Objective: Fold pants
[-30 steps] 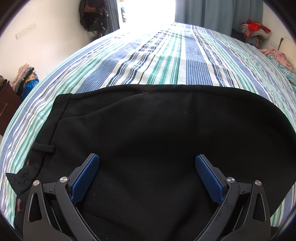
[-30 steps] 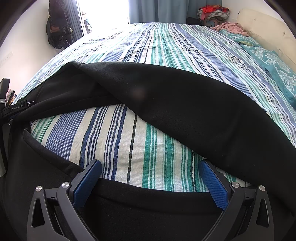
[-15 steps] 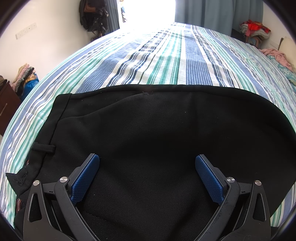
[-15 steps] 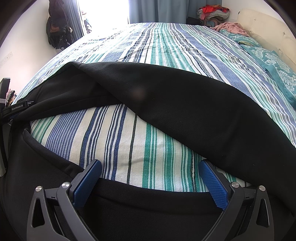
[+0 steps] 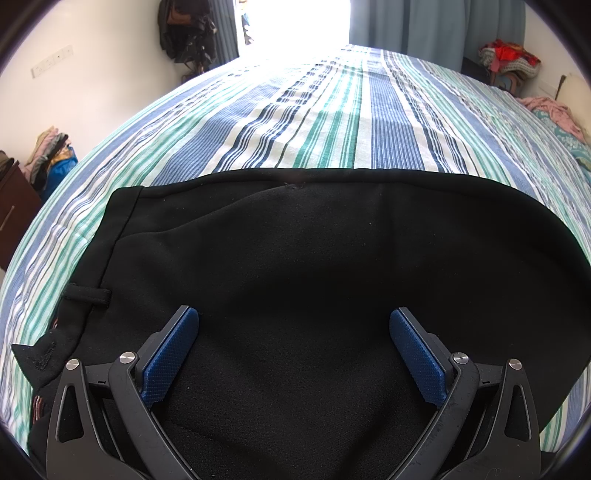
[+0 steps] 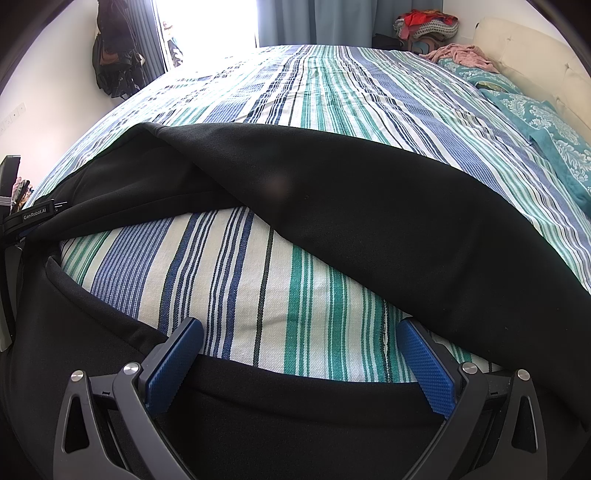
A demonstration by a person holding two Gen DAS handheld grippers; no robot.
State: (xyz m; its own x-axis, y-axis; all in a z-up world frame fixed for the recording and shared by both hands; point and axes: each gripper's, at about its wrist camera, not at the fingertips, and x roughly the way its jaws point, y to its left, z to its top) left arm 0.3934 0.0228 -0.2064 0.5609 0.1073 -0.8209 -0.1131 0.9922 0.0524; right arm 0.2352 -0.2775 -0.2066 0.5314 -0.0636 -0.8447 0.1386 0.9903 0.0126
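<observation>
Black pants (image 5: 314, 277) on striped bed (image 5: 332, 122), both tools spread wide, nothing pinched.

Left tool (image 5: 295, 347): above the seat cloth; waistband with belt loop (image 5: 86, 294) to its left, long axis running off to its right. Right tool (image 6: 301, 360): straddles a bare bedsheet gap between two legs, far leg (image 6: 369, 206) slanting ahead; only this view shows the split, the teal pillow (image 6: 535, 122) ahead-right and the clothes heap (image 6: 424, 26) beyond.

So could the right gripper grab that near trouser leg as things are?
Probably yes: the right gripper is open, and the near leg's edge of the black pants lies right between its fingers, with nothing in the way.
</observation>
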